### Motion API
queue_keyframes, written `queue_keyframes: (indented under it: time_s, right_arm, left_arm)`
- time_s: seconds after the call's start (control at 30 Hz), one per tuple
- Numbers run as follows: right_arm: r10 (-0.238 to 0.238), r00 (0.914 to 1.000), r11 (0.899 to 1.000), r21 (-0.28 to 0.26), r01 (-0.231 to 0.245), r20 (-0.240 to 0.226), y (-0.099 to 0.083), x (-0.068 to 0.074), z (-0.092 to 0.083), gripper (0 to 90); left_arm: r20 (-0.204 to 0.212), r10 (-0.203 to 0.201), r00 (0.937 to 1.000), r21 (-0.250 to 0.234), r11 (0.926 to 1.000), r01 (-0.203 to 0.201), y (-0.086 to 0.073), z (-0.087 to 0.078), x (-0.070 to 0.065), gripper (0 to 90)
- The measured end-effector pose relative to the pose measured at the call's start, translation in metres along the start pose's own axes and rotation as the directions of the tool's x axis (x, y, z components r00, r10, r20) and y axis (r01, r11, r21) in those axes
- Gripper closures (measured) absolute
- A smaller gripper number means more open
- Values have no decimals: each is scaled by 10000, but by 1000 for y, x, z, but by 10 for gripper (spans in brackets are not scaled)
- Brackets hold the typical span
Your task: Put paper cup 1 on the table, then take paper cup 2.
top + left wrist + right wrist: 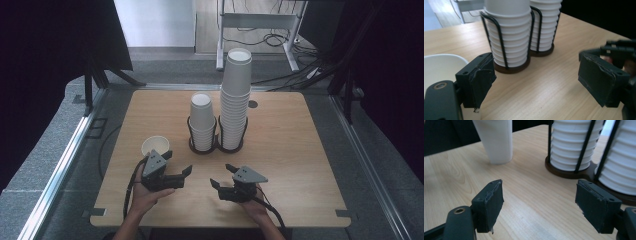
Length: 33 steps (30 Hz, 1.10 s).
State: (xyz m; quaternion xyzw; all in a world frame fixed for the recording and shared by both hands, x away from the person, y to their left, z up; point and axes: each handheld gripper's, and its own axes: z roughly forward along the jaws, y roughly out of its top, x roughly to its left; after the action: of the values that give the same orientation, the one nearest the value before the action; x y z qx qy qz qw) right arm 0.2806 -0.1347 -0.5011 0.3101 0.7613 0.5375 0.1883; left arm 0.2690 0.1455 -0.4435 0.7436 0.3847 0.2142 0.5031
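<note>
Both hand-held grippers, left (pixel 176 163) and right (pixel 222 175), gape empty over the wooden table (pixel 280 150), grey carpet (pixel 50 150) around.

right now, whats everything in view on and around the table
single paper cup: one, white, upright on the table's near left, beside the left tongs
short cup stack: one, white, in the left ring of the holder
tall cup stack: one, white, in the right ring
cup holder: one, black wire with dark bases, table middle
table: one, light wood
metal frame: one, pale, on the floor beyond the table
cables: several, dark, on the floor at the back
left tongs: one, black, jaws apart with nothing between them
right tongs: one, black, jaws apart and empty
hands: two, at the near edge
</note>
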Motion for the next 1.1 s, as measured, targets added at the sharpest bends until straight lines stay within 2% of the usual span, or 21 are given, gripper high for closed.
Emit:
queue_keyframes:
  time_s: [0.23,0.3,0.43,0.67,0.87,1.1]
  right_arm:
    - [188,9990,9986,-493,-168,394,20,-18,-11,214]
    - [326,9977,9969,-741,-282,596,29,-28,-15,210]
    - [556,9950,9949,-885,-481,833,46,-45,-17,188]
    - [661,9898,9922,-1134,-519,1259,83,-69,-11,133]
    - [664,9844,9928,-1097,-488,1628,110,-81,-4,41]
    - [680,9840,9908,-1269,-472,1645,135,-93,3,20]
  left_arm:
    - [269,-105,9996,109,9999,102,0,7,-3,140]
    - [368,-144,9992,148,9998,138,0,9,-4,142]
    - [559,-127,9984,355,9993,108,-1,13,-7,144]
    - [624,-109,9980,501,9987,78,-1,15,-7,146]
    - [666,-105,9977,595,9982,65,-2,16,-7,146]
    - [730,-85,9973,756,9971,30,-3,19,-9,148]
